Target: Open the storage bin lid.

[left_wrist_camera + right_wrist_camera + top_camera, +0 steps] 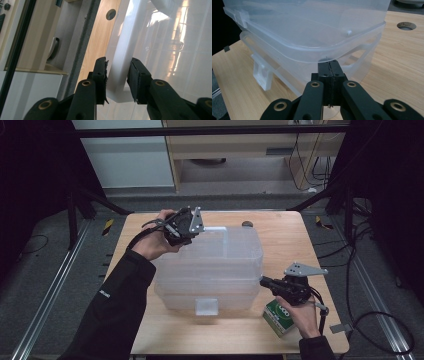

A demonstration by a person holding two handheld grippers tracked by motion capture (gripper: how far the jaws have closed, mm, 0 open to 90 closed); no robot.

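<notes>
A: Start at the left gripper. What are its jaws doing?

B: In the left gripper view they stand apart, one on each side of the white rim at a corner of the clear plastic storage box. The left pad sits right against the rim; a slim gap shows at the right pad, so the gripper is released, straddling the rim rather than clamping it.

A: And in the high view?

B: That gripper sits at about 10 o'clock from the box's middle, at the box's far-left corner, carried by the left hand in a dark sleeve.

A: The right gripper?

B: Clenched. In the right gripper view its two pads meet flat with nothing between them, and the tips touch or nearly touch the box wall just under the lid's edge; I cannot tell which.

A: Where does it sit on the counter?

B: At about 4 o'clock from the box's middle, by the near-right corner, held by the right hand.

A: The box itself?

B: It stands in the middle of the wooden counter, lid on, with a latch tab at its near side, at 6 o'clock.

A: Anything around it?

B: A green and white carton lies at about 5 o'clock, just beside the right hand. A round hole in the counter shows at about 1 o'clock, beyond the box.
</notes>
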